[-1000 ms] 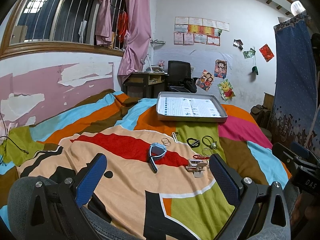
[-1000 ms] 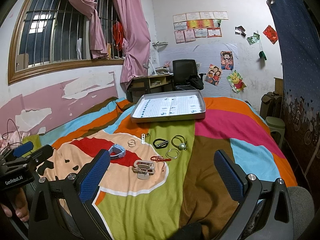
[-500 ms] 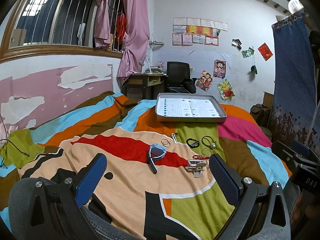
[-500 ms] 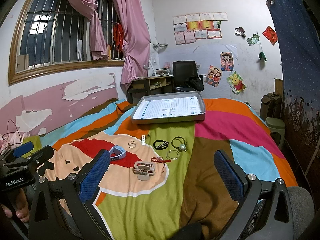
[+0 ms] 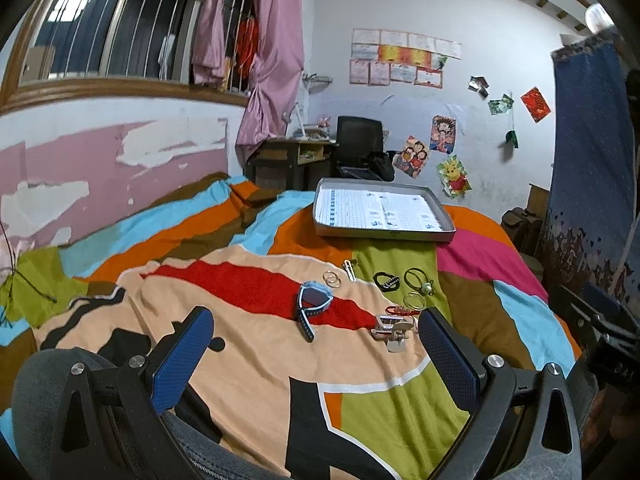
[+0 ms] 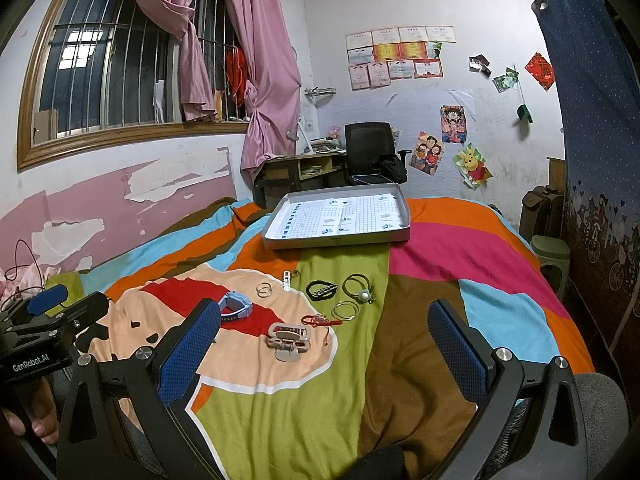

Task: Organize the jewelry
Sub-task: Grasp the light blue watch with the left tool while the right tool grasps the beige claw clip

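Jewelry lies on a colourful bedspread ahead of both grippers. A blue watch (image 5: pixel 313 303) (image 6: pixel 236 307), a beige hair claw (image 5: pixel 393 330) (image 6: pixel 289 341), a red cord piece (image 6: pixel 320 320), thin gold hoops (image 5: pixel 414 301) (image 6: pixel 345 310), a black bracelet (image 5: pixel 386 281) (image 6: pixel 321 291), a black hair tie with a bead (image 6: pixel 359 288), small rings (image 5: pixel 332 279) (image 6: pixel 264 290) and a silver clip (image 6: pixel 286 280) lie in a loose group. A grey tray (image 5: pixel 384 233) (image 6: pixel 340 239) lined with grid paper sits behind them. My left gripper (image 5: pixel 316 352) and right gripper (image 6: pixel 324 344) are both open, empty, above the bed's near part.
A pink and white wall with a barred window and pink curtain (image 6: pixel 256 80) runs along the left. A desk and black chair (image 6: pixel 370 152) stand beyond the bed. A blue curtain (image 6: pixel 600 120) and a green stool (image 6: pixel 550 254) are on the right.
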Action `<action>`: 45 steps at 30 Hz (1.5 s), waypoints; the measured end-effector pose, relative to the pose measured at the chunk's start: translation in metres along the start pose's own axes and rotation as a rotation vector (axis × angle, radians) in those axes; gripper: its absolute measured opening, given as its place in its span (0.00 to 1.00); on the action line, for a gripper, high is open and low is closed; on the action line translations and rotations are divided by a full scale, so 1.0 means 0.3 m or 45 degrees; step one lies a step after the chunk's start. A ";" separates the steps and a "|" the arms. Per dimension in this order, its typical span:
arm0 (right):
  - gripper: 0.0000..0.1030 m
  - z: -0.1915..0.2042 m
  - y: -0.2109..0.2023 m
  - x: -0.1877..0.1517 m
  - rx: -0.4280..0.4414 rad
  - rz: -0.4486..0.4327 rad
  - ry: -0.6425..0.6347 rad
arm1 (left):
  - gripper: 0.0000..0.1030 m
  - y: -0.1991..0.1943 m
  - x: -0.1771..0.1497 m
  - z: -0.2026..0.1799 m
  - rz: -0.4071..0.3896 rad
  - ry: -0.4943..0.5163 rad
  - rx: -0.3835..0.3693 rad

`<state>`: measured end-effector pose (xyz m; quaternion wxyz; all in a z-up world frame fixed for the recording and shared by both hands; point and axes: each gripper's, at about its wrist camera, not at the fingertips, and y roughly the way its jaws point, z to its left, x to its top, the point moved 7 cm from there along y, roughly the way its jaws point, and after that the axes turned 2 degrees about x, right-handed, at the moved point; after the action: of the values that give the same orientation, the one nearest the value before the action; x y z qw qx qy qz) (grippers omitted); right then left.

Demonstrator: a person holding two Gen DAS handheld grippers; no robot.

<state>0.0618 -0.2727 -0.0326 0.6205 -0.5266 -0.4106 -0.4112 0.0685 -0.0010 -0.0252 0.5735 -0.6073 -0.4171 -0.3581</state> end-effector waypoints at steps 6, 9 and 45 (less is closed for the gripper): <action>0.99 -0.017 -0.015 0.031 0.004 0.031 0.015 | 1.00 0.136 0.023 0.062 0.212 -0.076 -0.073; 0.99 -0.015 0.018 0.038 0.034 0.083 0.030 | 1.00 0.264 0.007 0.092 0.449 -0.069 -0.137; 0.69 0.176 0.831 -0.319 0.262 0.846 0.070 | 0.43 1.017 -0.157 0.053 1.009 0.163 -0.388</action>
<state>0.2618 -0.1861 -0.1957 0.7811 -0.5549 -0.2392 -0.1574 0.3292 0.0120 -0.1911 0.5951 -0.7750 -0.0574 -0.2047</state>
